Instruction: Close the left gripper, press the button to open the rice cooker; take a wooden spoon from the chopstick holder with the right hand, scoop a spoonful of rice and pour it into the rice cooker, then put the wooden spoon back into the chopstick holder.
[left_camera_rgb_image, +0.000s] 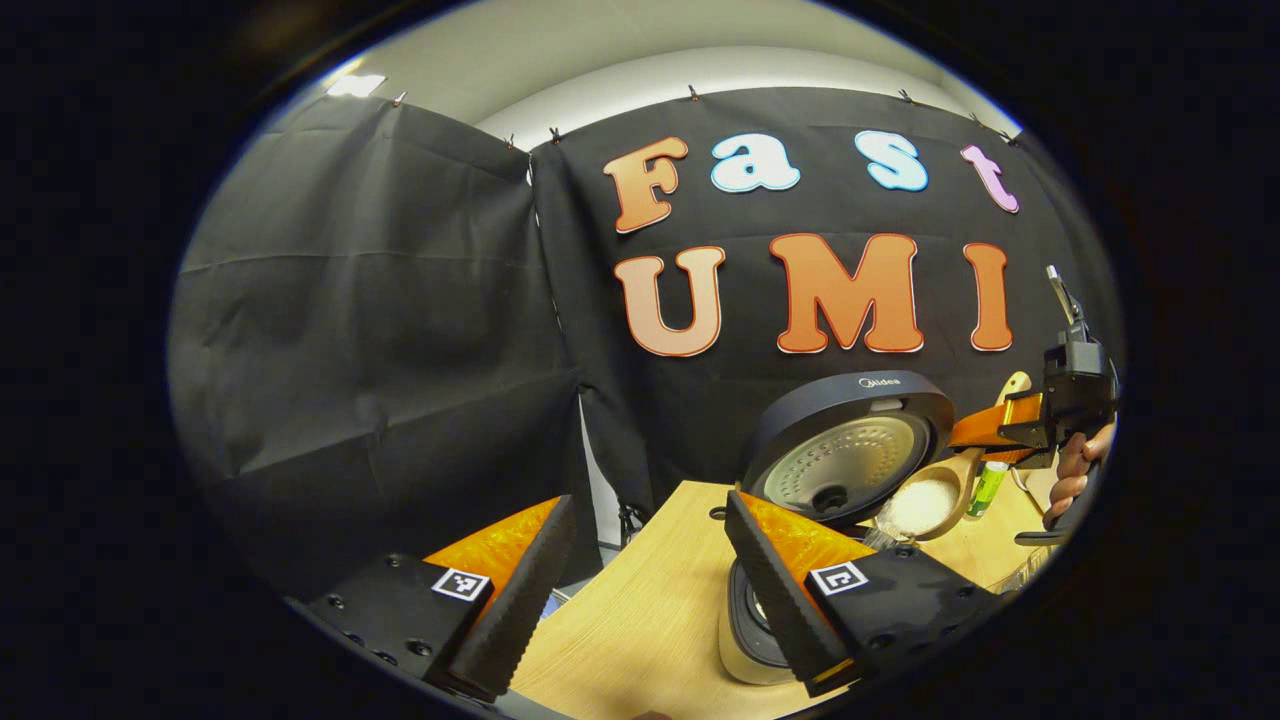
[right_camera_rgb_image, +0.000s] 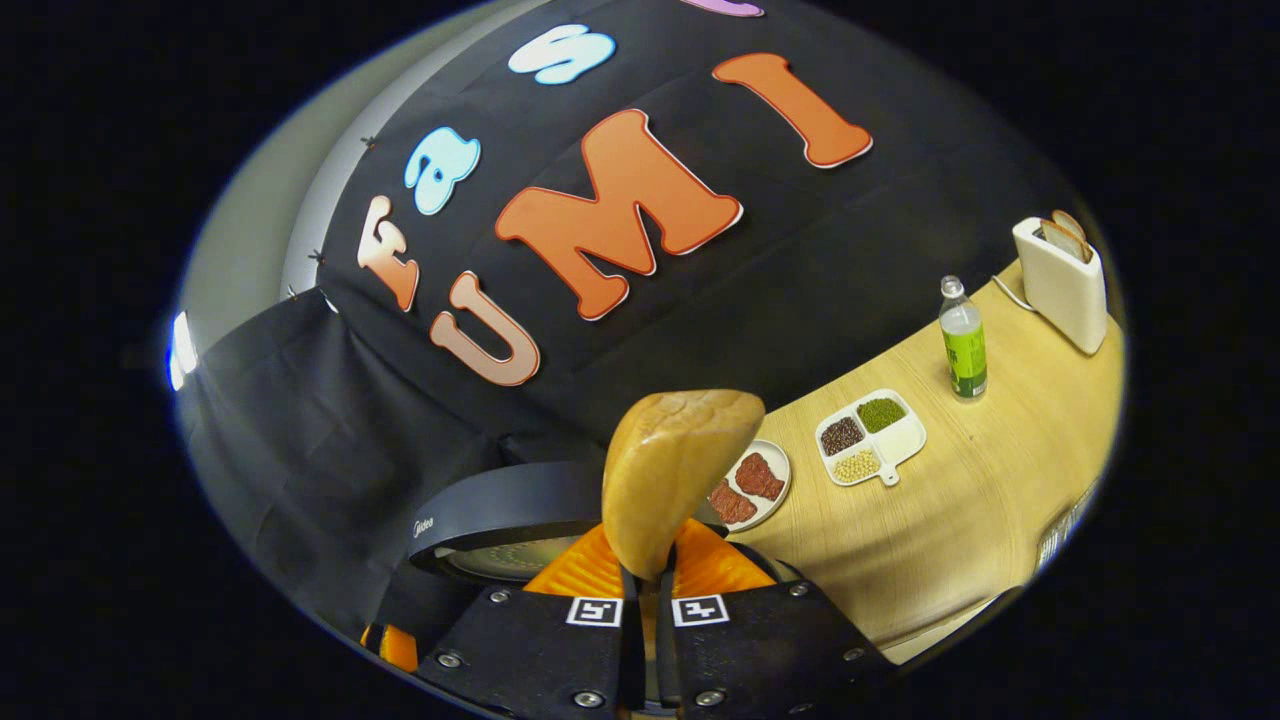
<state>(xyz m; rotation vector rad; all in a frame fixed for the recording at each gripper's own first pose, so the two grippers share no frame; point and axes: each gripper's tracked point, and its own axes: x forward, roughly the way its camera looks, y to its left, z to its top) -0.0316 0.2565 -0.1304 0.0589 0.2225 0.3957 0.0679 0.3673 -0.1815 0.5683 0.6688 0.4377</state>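
The right gripper (right_camera_rgb_image: 648, 585) is pinching the wooden spoon (right_camera_rgb_image: 672, 470) by its handle, its rice-filled bowl hanging over the open rice cooker (left_camera_rgb_image: 845, 460) near the tabletop's (left_camera_rgb_image: 640, 620) back edge, while the left gripper (left_camera_rgb_image: 645, 580) is hovering spread, gripping nothing.

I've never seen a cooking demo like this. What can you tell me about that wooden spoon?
The wooden spoon is pale, smooth wood with a broad rounded handle end. The right hand-held gripper is shut on its handle. In the left gripper view its bowl is heaped with white rice, beside the raised lid of the open rice cooker.
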